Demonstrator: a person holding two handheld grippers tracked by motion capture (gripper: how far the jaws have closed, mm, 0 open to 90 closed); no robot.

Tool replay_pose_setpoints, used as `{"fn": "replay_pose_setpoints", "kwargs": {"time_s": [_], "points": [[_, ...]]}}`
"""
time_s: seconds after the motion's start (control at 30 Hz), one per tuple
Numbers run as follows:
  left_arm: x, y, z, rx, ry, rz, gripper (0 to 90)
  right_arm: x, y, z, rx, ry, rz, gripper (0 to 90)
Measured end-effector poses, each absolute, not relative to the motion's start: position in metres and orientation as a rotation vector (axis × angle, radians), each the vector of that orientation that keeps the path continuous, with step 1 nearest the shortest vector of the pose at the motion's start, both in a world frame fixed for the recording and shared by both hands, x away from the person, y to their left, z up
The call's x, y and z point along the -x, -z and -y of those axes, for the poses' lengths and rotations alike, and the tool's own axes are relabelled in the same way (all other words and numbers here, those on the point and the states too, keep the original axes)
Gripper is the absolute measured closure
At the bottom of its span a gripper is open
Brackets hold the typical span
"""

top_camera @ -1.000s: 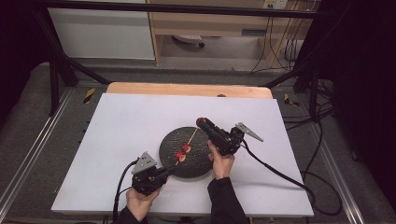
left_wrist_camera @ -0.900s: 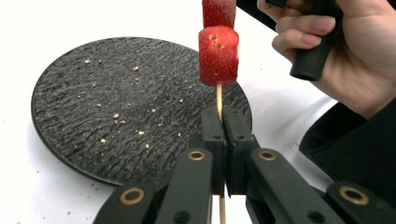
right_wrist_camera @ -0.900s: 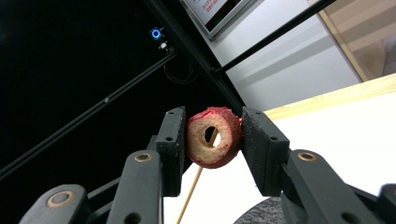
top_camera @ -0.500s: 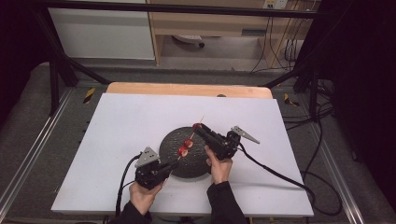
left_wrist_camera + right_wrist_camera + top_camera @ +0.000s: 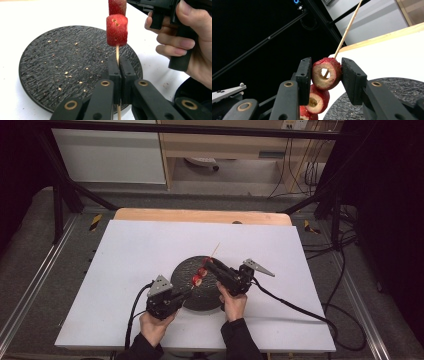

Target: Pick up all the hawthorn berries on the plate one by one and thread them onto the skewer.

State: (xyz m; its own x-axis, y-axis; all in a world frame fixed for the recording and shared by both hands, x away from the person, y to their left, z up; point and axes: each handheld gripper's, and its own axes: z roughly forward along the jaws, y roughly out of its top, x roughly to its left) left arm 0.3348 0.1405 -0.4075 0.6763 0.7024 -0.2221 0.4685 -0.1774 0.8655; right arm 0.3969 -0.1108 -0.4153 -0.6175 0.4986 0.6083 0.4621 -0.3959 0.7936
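Your left hand-held gripper [image 5: 119,75] is clamped on the lower end of the skewer [image 5: 117,53], holding it up over the dark plate [image 5: 50,65] on the table [image 5: 125,250]. Your right hand-held gripper [image 5: 325,75] is pinched on the top fruit ring [image 5: 326,73], which already sits on the stick with its bare tip poking out beyond. Below it, at least two more red pieces [image 5: 317,100] are threaded. The plate carries only crumbs, so the threading looks nearly done. What seems left is to seat this ring against the others, let go, and lay the skewer down.
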Motion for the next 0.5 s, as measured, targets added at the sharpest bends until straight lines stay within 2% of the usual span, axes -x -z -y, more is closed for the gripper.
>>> {"fn": "replay_pose_setpoints", "kwargs": {"time_s": [0.1,0.2,0.5], "points": [[-0.334,0.408,-0.141,-1.830,-0.276,-0.921,88.3,-0.397,0.414,0.112,-1.352,-2.204,-1.730,60.3],[-0.334,0.409,-0.145,-1.829,-0.279,-0.918,88.3,-0.396,0.410,0.115,-1.336,-2.158,-1.749,54.0],[-0.334,0.412,-0.159,-1.839,-0.281,-0.922,88.3,-0.397,0.399,0.129,-1.293,-1.947,-1.899,28.8]]}}
